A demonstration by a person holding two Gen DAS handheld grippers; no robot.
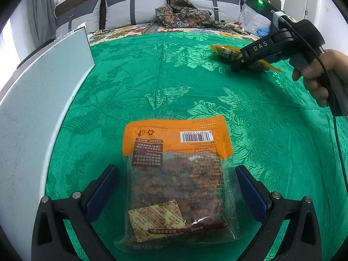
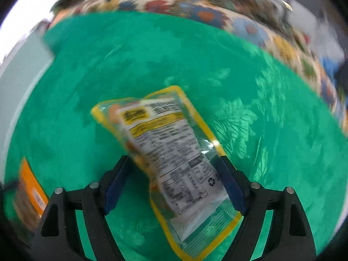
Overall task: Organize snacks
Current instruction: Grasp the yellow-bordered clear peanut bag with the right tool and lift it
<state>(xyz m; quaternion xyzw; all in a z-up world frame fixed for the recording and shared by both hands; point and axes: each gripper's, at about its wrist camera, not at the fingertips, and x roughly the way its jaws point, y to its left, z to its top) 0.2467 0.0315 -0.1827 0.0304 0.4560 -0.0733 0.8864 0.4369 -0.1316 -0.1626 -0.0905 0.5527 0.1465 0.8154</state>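
Left gripper: your left gripper (image 1: 177,192) is spread wide, its blue pads (image 1: 102,190) standing clear on either side of the orange packet (image 1: 176,174), touching neither edge.
Orange packet: it lies flat on the green cloth (image 1: 163,87), barcode side up, with the orange band pointing away from you and the clear part showing brown snacks; in the right wrist view its corner (image 2: 32,192) shows at the near left of the cloth.
Right gripper: your right gripper (image 2: 174,187) is pinching the yellow packet (image 2: 171,152) between its blue pads (image 2: 230,184); the left wrist view shows the same gripper (image 1: 241,62) with your right hand (image 1: 315,76) on its handle.
Yellow packet: it is tilted, printed label facing the camera, near the far right of the cloth (image 2: 130,54); whether it touches the cloth you cannot tell, and the right wrist view is blurred.
Surface: the cloth covers a bed, with a flowered sheet (image 1: 134,29) beyond its far edge and grey pillows (image 1: 134,4) at the head.
Left edge: a pale board (image 1: 43,91) stands along the left side of the cloth.
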